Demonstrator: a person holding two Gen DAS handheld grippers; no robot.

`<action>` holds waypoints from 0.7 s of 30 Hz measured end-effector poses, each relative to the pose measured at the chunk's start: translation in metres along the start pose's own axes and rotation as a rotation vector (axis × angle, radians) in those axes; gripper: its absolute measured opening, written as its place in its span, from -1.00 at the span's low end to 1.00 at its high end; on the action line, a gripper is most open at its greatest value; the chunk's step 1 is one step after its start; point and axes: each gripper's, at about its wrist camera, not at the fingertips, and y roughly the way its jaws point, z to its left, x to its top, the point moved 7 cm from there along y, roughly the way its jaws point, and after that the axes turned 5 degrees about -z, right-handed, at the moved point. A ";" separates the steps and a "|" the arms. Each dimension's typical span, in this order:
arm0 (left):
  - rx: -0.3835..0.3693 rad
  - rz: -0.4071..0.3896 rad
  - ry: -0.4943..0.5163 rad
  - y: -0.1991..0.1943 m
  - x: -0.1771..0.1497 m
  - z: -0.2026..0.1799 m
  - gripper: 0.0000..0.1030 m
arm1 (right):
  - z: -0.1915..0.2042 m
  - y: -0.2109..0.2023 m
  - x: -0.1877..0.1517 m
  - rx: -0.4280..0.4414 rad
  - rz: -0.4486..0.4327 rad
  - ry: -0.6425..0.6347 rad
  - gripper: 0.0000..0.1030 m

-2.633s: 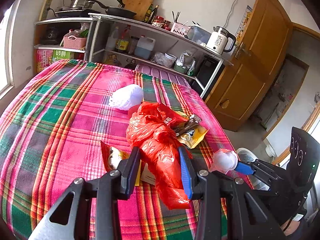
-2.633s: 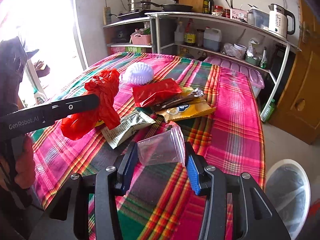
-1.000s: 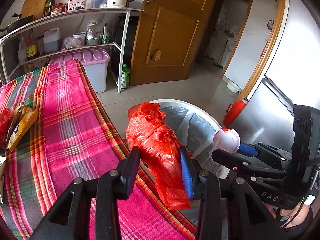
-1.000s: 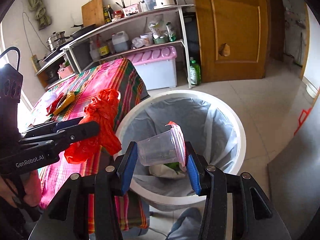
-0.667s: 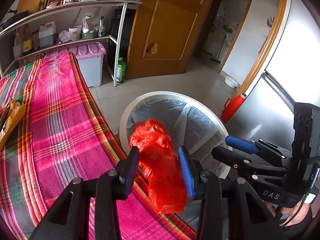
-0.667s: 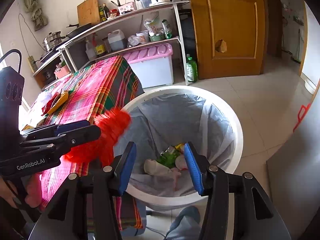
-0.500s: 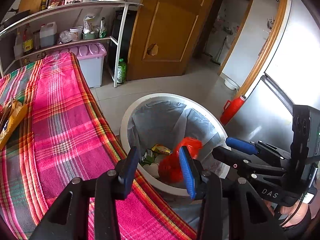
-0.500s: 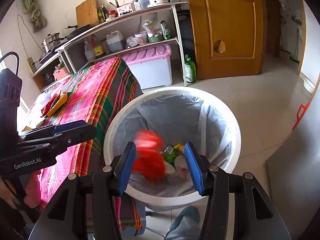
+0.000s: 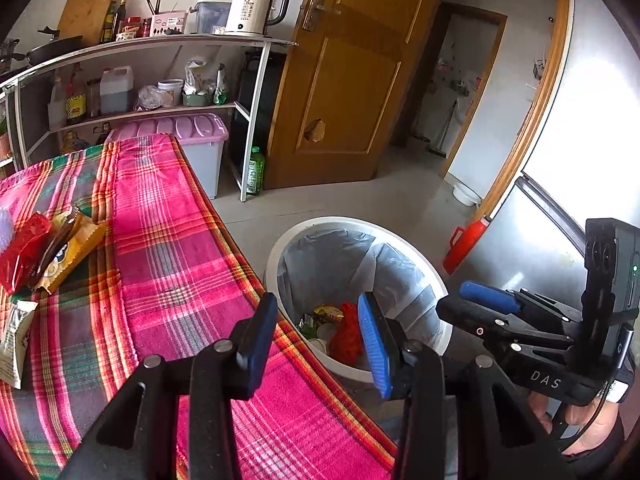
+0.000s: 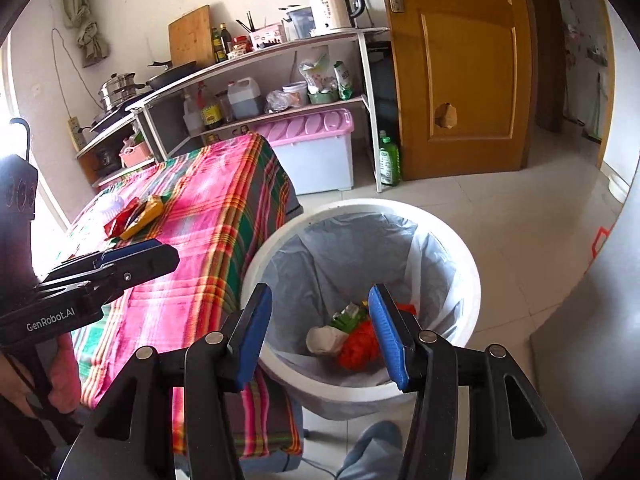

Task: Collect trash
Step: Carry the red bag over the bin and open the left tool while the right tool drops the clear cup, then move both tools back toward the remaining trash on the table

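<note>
1. The left gripper point(image 9: 318, 334) is nearest in the left wrist view. Its two blue pads are wide apart and hold nothing. It hangs over the edge of the table point(image 9: 192, 264), just above the rim of the trash bin point(image 9: 360, 224).
2. The right gripper point(image 10: 320, 334) fills the bottom of the right wrist view. Its pads are wide apart too, with nothing between them. It hangs right over the bin.
3. The white bin has a gray bag inside and stands on the floor, touching the side of the table.
4. The red plastic bag point(image 10: 360, 344) lies at the bottom of the bin. The right wrist view shows it best, next to a white crumpled piece point(image 10: 322, 340) and a green wrapper point(image 10: 346, 318). The left wrist view shows only part of the red bag, behind the blue pad.
5. The left wrist view alone shows the right gripper from the side, at the far side of the bin. The right wrist view alone shows the left gripper from the side, over the pink checked cloth.
6. Farther along the table, wrappers point(image 9: 60, 252) lie in a pile: a red one and a yellow one. A pale packet point(image 9: 16, 340) lies near them, seen only from the left wrist.
7. At the back stand shelves point(image 10: 280, 52) with a kettle point(image 10: 334, 2) on top, and a brown door point(image 10: 460, 68).
</note>
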 end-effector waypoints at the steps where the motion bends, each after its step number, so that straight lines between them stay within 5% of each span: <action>1: 0.003 -0.007 -0.002 -0.005 0.000 0.002 -0.15 | 0.004 -0.002 0.001 0.003 -0.004 -0.005 0.00; 21: 0.182 -0.118 -0.088 -0.087 -0.020 0.069 -0.15 | 0.087 -0.013 0.000 0.127 -0.023 -0.114 0.00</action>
